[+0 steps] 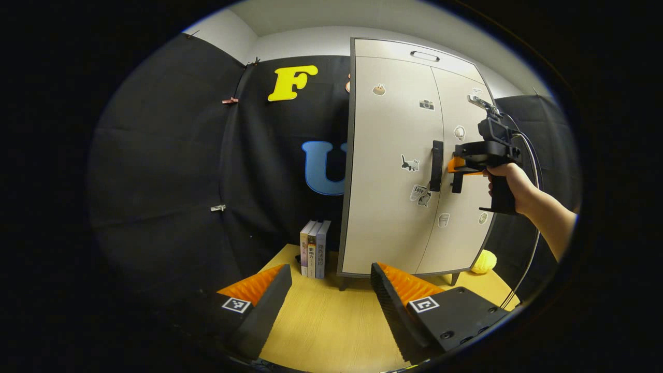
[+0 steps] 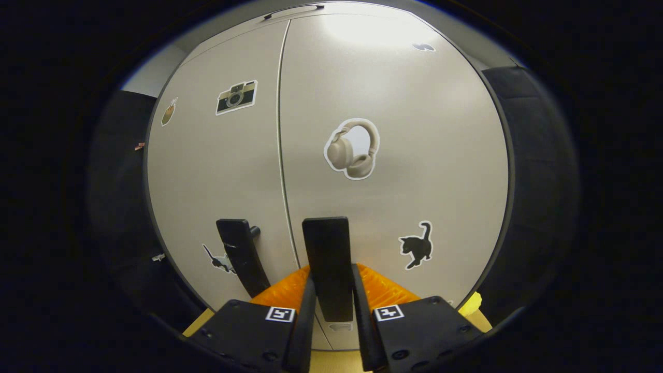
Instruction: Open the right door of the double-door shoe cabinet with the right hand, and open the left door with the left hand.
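The pale double-door shoe cabinet (image 1: 386, 207) stands on the wooden table (image 1: 331, 326), and both doors look closed. In the left gripper view my left gripper (image 1: 331, 274) is open and holds nothing, well in front of the cabinet's lower left. Farther off, a hand holds my right gripper (image 1: 455, 167) at the right door, just past the left door's black handle (image 1: 436, 166). In the right gripper view my right gripper (image 2: 331, 277) is shut on the right door's black vertical handle (image 2: 326, 248). The left door's handle (image 2: 241, 256) stands free beside it.
Three upright books (image 1: 315, 248) stand on the table left of the cabinet. A yellow bumpy object (image 1: 484, 261) lies at its right foot. A cable hangs from the right gripper's grip. Stickers dot both doors, and a drawer handle (image 1: 424, 55) sits at the top.
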Demonstrator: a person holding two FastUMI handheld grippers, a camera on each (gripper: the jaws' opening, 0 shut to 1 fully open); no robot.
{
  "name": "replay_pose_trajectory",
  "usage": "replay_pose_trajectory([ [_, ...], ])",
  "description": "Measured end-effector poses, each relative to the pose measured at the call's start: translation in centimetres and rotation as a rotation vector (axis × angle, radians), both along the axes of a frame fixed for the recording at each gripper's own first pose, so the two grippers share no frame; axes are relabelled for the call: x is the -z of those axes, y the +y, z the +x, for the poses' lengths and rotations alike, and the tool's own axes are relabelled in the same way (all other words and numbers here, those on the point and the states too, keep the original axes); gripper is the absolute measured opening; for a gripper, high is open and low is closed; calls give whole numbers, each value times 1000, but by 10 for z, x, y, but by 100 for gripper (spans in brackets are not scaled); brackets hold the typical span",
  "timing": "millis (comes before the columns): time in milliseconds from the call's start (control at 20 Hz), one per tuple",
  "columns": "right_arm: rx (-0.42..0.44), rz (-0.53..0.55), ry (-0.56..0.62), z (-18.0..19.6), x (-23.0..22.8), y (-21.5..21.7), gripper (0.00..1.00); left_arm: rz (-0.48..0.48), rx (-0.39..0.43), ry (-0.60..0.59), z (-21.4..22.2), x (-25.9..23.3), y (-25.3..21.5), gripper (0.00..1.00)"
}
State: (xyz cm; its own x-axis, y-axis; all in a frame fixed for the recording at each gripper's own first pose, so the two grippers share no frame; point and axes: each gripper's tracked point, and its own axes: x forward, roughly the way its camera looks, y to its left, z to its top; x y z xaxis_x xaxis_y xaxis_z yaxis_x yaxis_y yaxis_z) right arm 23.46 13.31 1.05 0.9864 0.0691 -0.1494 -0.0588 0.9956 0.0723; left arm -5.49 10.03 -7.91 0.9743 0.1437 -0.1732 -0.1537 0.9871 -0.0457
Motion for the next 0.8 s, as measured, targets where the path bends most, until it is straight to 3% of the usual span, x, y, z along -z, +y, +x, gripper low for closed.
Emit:
replay_pose_trajectory([
  [50, -5, -11, 2, -1, 1, 0, 38, 0, 1, -1, 0, -1, 0, 95],
  [250, -3, -17, 6, 0, 3, -1, 34, -2, 7, -2, -1, -2, -3, 95],
  [500, -40, 5, 35, -5, 3, 0, 16, 2, 4, -23, -6, -9, -6, 95],
  [800, -105, 20, 52, -17, 1, -4, 16, -6, -7, -15, -12, -10, -16, 95],
])
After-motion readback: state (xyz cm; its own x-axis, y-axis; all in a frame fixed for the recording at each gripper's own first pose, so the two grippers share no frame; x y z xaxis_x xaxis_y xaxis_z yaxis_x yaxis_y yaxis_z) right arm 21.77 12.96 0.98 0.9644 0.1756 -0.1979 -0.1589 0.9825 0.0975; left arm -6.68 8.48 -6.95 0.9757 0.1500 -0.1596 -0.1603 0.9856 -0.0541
